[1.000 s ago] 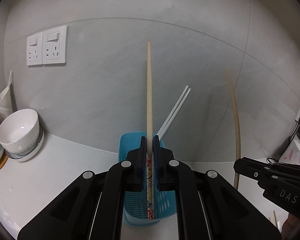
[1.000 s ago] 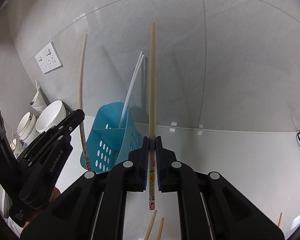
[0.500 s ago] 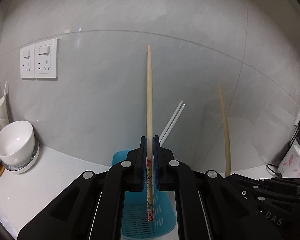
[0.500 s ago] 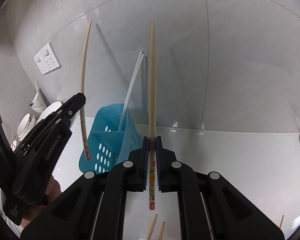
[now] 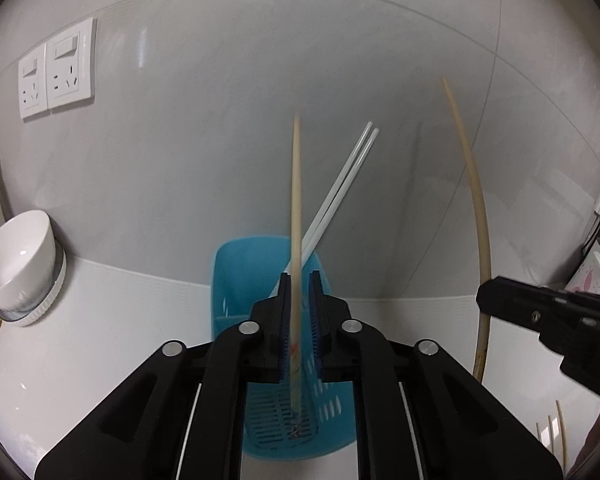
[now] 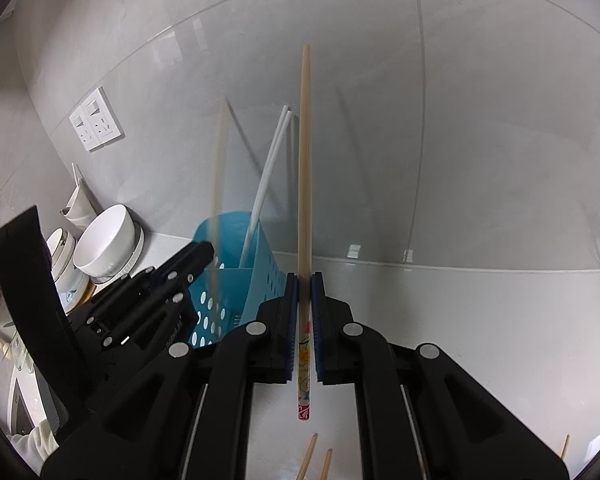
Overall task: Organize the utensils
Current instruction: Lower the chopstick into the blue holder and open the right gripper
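My left gripper has just been opening; its jaws stand slightly apart around the chopstick, whose foot now rests inside the blue basket beside two white chopsticks. I judge this the drop-off; next I withdraw. My right gripper is pinching a second chopstick above the surface, awaiting its turn.
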